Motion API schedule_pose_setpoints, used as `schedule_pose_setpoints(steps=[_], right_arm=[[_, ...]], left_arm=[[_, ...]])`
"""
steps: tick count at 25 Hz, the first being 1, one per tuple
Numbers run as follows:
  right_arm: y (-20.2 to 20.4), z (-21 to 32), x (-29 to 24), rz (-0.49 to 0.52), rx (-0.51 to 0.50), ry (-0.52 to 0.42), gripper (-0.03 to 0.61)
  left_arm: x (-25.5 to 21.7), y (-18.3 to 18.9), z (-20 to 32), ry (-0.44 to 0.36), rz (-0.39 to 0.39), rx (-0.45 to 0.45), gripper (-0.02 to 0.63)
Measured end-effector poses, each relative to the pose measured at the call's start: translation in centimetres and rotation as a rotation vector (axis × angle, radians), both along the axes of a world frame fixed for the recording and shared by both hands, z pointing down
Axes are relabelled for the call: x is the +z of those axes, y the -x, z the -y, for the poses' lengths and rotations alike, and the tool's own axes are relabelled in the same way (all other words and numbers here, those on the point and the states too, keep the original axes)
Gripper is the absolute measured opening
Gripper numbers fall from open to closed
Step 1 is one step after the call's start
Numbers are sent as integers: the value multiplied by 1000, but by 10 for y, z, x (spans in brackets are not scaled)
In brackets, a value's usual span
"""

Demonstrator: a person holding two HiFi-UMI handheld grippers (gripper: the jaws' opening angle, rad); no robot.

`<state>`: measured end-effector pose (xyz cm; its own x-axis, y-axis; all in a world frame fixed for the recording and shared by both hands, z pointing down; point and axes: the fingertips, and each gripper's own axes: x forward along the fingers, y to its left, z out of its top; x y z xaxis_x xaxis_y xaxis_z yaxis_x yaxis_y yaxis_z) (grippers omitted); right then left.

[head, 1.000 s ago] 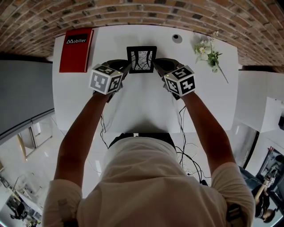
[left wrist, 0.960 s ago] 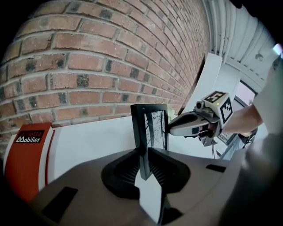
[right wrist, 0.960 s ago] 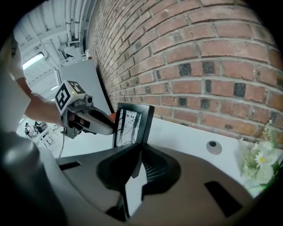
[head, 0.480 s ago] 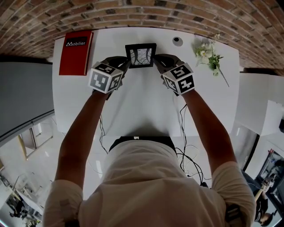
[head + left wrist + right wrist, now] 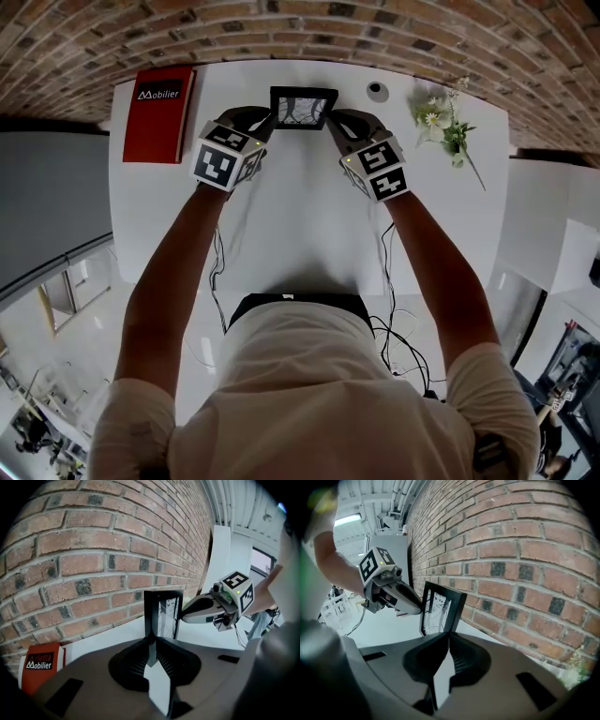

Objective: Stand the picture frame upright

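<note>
Mostly done, I judge: the picture frame (image 5: 303, 107) is near upright at the far edge of the counter (image 5: 300, 220), with the left claw (image 5: 266, 122) closing on its left edge and the right claw (image 5: 334, 124) pinching its right edge (only setting down and letting go remain).

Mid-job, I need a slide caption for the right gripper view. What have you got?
Right tool clamps the picture frame by its side edge, holding it near upright before the brick wall.
</note>
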<state>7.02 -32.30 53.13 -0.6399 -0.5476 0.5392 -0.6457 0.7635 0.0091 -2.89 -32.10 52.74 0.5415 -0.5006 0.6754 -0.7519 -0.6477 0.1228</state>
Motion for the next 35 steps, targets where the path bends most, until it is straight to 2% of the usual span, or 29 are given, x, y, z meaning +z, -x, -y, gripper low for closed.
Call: schedule_pose_setpoints(steps=[13,25,35], right_arm=[[1,27,12,-103,-42,-133,15],[-1,30,29,-154,-40,-145,14],[1,27,34,-147,-40,-151,14]], left_arm=[[25,-1,22,-28,60,-6,38],[34,2,30,-47,84,-16,37],[44,3,23,-41,84,-7,37]])
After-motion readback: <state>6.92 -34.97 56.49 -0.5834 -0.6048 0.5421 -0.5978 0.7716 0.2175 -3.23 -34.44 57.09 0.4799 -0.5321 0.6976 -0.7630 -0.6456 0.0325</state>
